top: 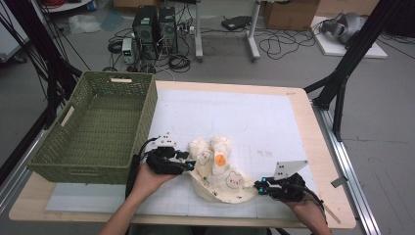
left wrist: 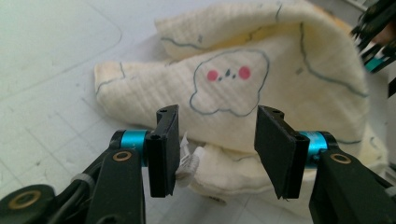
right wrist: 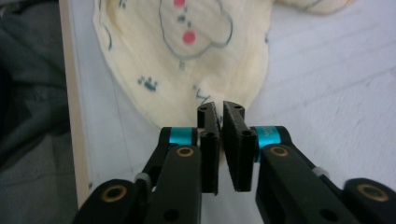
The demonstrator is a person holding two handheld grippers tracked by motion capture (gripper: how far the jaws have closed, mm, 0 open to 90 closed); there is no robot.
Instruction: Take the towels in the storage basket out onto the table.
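Looking down from the high view, I have one cream baby garment (top: 220,174) lying crumpled on the white mat of the desk (top: 323,147), near my edge, with a single green wicker basket (top: 98,129) standing just beside it on my left, which I judge is where folded cloth is meant to end up. My left claw (top: 190,165) sits at the garment's left side and my right claw (top: 259,186) at its lower right corner, one claw to each end, so that I can spread or fold the cloth between two hands. From the left claw's view, my two pads stand apart with the cloth's near folded edge and a small white label (left wrist: 189,161) lying between them; the left pad is against the label, but the pads do not pinch anything yet, and I count one cloud face with two pink cheeks (left wrist: 229,81) on the fabric ahead. My other claw (left wrist: 376,39) shows at the far right edge. From the right claw's view, my pads (right wrist: 240,140) are drawn nearly together and clamped on the thin hem of the garment (right wrist: 187,60), holding that corner fast; I count one more cloud face and a small blue paw print (right wrist: 149,84) there.
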